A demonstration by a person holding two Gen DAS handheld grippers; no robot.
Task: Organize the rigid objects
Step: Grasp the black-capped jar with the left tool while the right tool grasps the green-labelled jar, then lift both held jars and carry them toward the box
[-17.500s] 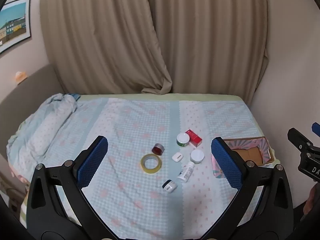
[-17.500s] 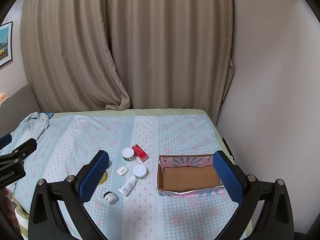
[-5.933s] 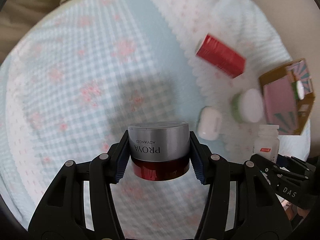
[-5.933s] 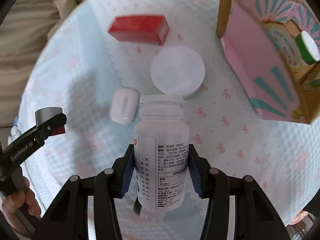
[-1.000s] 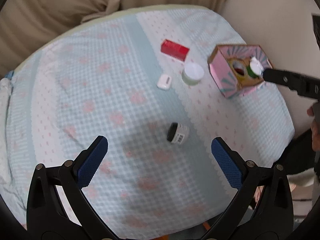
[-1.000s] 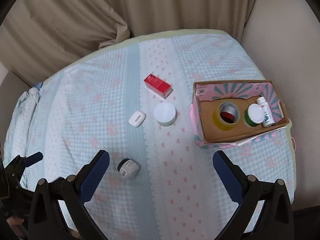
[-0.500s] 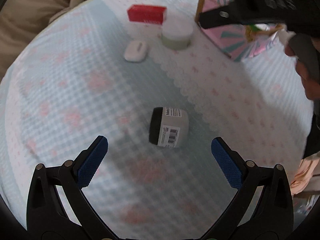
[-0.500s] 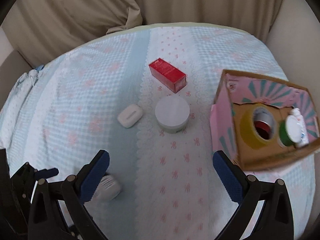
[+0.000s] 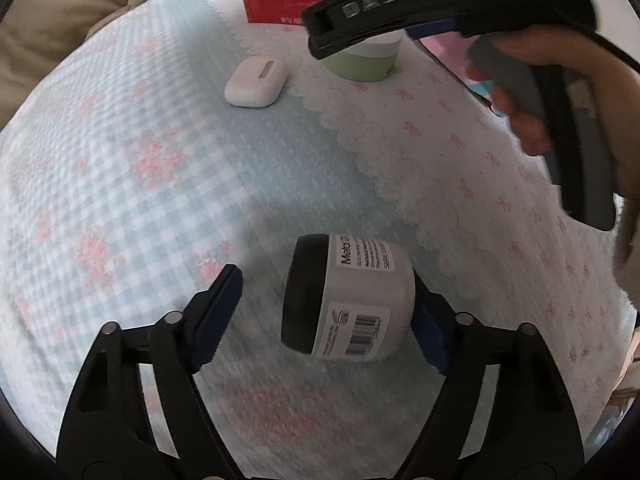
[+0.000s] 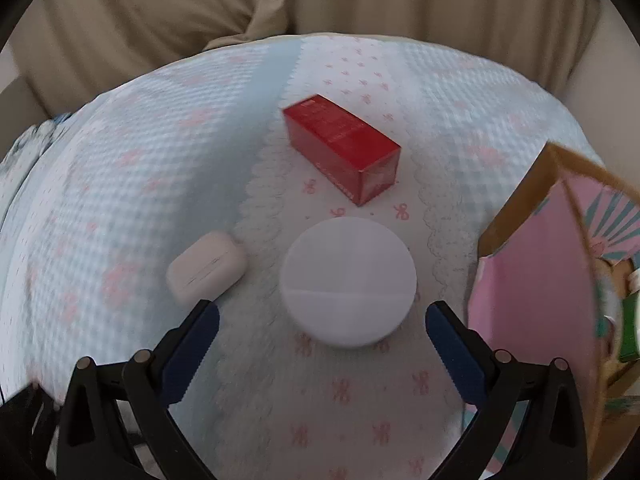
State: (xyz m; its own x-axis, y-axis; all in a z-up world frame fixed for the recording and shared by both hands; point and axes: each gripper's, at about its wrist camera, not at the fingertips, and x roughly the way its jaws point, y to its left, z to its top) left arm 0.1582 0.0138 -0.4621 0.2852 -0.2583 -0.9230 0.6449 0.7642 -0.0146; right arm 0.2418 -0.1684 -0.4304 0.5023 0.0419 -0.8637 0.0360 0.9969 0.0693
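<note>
A small white jar with a black lid (image 9: 348, 300) lies on its side on the bedspread. My left gripper (image 9: 326, 312) is open around it; the right finger touches or nearly touches its base and the left finger stands apart from the lid. My right gripper (image 10: 322, 324) is open and hovers just in front of a round white-lidded jar (image 10: 347, 280), which also shows pale green in the left wrist view (image 9: 362, 62). A white earbud case (image 10: 206, 266) and a red box (image 10: 342, 146) lie nearby.
The pink cardboard box (image 10: 540, 280) stands at the right, holding a green-lidded jar (image 10: 630, 328) and other items. The right gripper's body and the hand holding it (image 9: 520, 60) cross the upper right of the left wrist view. Beige curtains hang behind the bed.
Both grippers have dropped close to the bed. The left has closed in around the black-lidded jar with narrower jaws; the right has moved down to the white-lidded jar.
</note>
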